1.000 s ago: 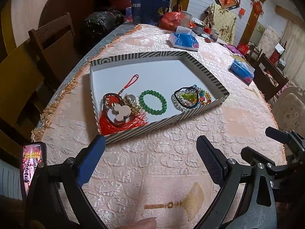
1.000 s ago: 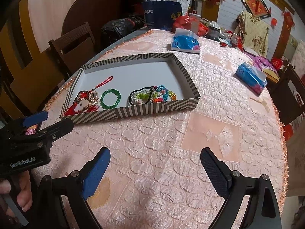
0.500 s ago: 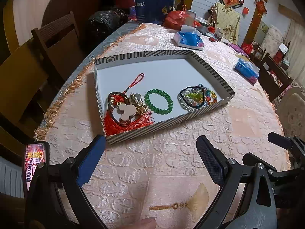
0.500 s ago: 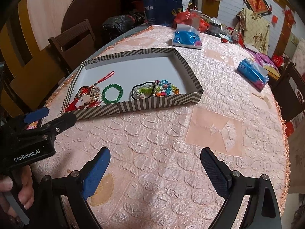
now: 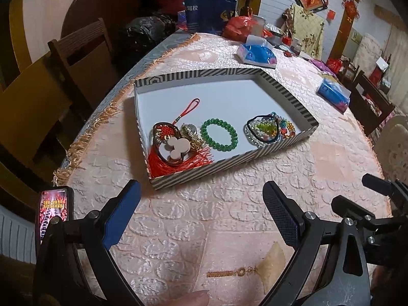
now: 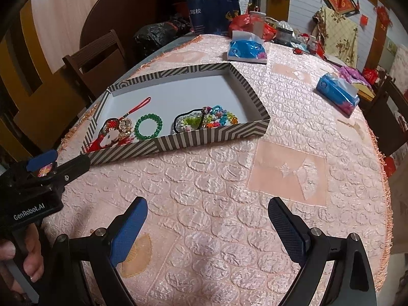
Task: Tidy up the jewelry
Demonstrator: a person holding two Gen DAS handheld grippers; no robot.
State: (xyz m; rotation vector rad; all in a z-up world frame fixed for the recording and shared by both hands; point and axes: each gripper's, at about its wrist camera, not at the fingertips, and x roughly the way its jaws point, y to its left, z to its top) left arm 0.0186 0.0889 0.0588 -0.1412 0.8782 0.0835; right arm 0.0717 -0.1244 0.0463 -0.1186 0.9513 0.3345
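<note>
A striped shallow box (image 5: 229, 162) (image 6: 204, 137) with a white floor rests on the pink tablecloth. Along its near wall lie a red tassel charm (image 5: 176, 150) (image 6: 109, 134), a green bead bracelet (image 5: 218, 134) (image 6: 149, 127) and a heap of colourful bead jewelry with a black cord (image 5: 270, 130) (image 6: 204, 121). My left gripper (image 5: 201, 215) is open and empty, short of the box's near wall. My right gripper (image 6: 207, 232) is open and empty too, further back over bare cloth. In the right wrist view the left gripper's body (image 6: 38, 176) shows at the left edge, held by a hand.
Two blue tissue packs (image 5: 256, 54) (image 5: 334, 94) lie beyond the box, with bags and clutter at the table's far end. Wooden chairs (image 5: 81, 53) stand along the left side. A phone (image 5: 53, 210) with a lit screen sits at the near left.
Both views have tilted and drawn slightly nearer the box, which now sits higher and larger in frame. Both grippers stay open; the jewelry has not moved.
</note>
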